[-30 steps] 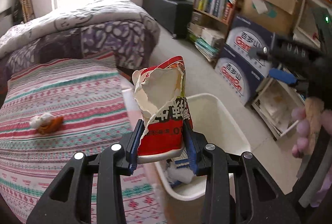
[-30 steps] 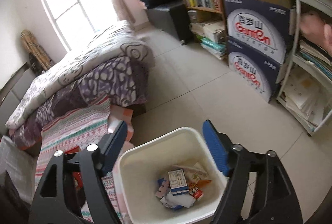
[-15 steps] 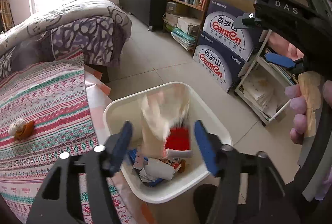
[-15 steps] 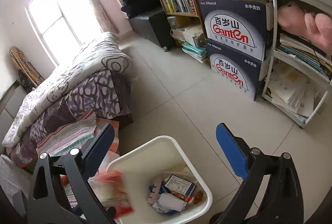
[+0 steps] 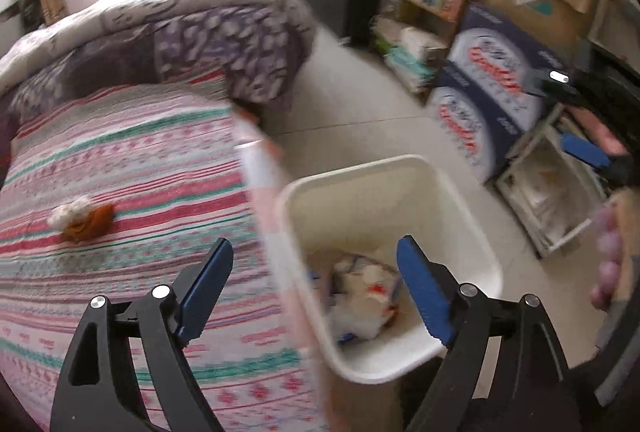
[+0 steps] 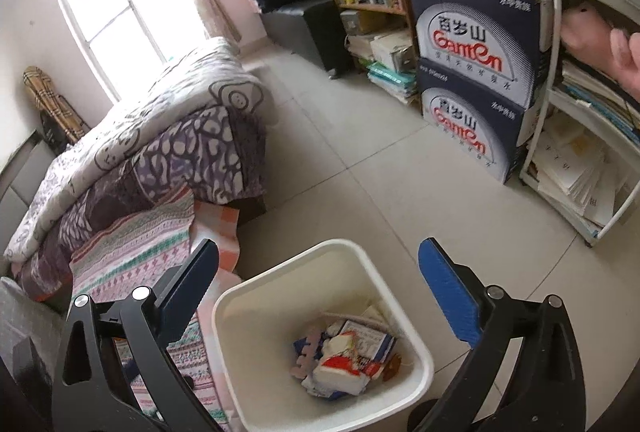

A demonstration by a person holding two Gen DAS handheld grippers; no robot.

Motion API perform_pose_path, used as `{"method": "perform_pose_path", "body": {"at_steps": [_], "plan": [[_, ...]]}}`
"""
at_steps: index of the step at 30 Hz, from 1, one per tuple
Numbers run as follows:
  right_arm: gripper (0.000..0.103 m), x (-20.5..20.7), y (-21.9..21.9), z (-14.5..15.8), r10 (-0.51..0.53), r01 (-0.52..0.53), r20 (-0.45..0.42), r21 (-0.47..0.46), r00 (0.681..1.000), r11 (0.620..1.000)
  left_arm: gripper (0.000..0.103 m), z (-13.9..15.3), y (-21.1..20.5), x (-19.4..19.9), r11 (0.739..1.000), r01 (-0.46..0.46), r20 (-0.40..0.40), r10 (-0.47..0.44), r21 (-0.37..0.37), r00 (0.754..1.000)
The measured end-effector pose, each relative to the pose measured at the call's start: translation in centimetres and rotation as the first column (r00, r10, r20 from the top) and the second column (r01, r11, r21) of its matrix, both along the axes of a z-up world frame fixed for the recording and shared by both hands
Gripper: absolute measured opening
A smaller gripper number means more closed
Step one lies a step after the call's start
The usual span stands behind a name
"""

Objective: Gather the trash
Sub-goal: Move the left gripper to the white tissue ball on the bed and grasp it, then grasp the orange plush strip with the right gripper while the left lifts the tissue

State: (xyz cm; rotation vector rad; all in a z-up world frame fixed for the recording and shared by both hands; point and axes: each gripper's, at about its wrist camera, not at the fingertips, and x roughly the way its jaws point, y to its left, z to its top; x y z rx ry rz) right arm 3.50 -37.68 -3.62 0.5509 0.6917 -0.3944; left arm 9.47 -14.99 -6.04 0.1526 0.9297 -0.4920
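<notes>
Left gripper stands with blue pads wide apart and nothing between them; its jaws have just been opening. The torn red-and-white snack packet it clamped a second ago is gone from the pads and now lies in the cream plastic waste bin, on top of the other wrappers and a small printed carton. Right gripper has also just been opening and is spread wide over the same bin, holding nothing. The bin sits on the pale tiled floor, just beside the near corner of the bed with the pink, green and white striped blanket. On that blanket, well left of the bin, lies a small crumpled white-and-orange scrap. Judgement: this drop is complete; that scrap looks like the next piece to collect, and the left gripper is nearer to it. Left view is motion-blurred.
</notes>
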Motion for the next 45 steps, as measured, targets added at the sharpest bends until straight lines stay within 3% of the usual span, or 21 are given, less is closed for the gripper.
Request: {"method": "perform_pose_path", "body": {"at_steps": [4,9,13,17,22,25,28,30,36,38,45], "plan": [[0.096,0.9,1.2,-0.4,0.04,-0.04,-0.02,0.014,0.999,0.999,0.083,-0.7,4.4,3.8,0.99,-0.13,-0.038,0.132,0.06,0.99],[0.096,2.0,2.5,-0.8,0.086,-0.085,-0.036,0.033,0.996,0.996,0.083,-0.9,9.5,8.0,0.972,-0.186,-0.034,0.192,0.142,0.981],[0.096,2.9,3.6,-1.1,0.115,-0.114,-0.049,0.038,0.992,0.993,0.083,-1.5,13.8,11.3,0.978,-0.152,-0.031,0.158,0.144,0.987],[0.096,4.3,5.3,-1.5,0.162,-0.159,-0.067,0.054,0.985,0.986,0.083,-3.3,17.2,13.9,0.976,-0.18,-0.08,0.191,0.125,0.978],[0.096,5.6,7.6,-1.8,0.213,-0.21,-0.08,0.044,0.974,0.977,0.082,-5.3,18.2,15.0,0.972,-0.121,-0.07,0.138,0.203,0.988],[0.096,6.3,8.8,-2.2,0.238,-0.235,-0.096,0.044,0.967,0.971,0.082,-6.1,18.1,15.3,0.973,-0.082,-0.077,0.101,0.217,0.992],[0.096,6.9,9.7,-2.6,0.255,-0.251,-0.109,0.05,0.961,0.967,0.078,-7.1,18.9,16.3,0.974,-0.108,-0.1,0.13,0.201,0.986],[0.096,7.2,10.2,-2.6,0.262,-0.259,-0.112,0.046,0.958,0.965,0.078,-7.2,20.4,17.1,0.973,-0.174,-0.132,0.194,0.15,0.972],[0.096,7.8,11.0,-3.0,0.274,-0.27,-0.122,0.052,0.954,0.962,0.077,-7.2,26.2,18.7,0.92,-0.393,-0.259,0.38,0.003,0.888],[0.096,7.9,11.2,-3.1,0.282,-0.277,-0.125,0.058,0.951,0.959,0.077,-7.2,26.5,18.6,0.922,-0.386,-0.248,0.377,0.014,0.892],[0.096,8.2,12.4,-3.2,0.31,-0.305,-0.133,0.05,0.942,0.951,0.075,-8.2,23.7,18.0,0.945,-0.279,-0.176,0.308,0.168,0.935]]}}
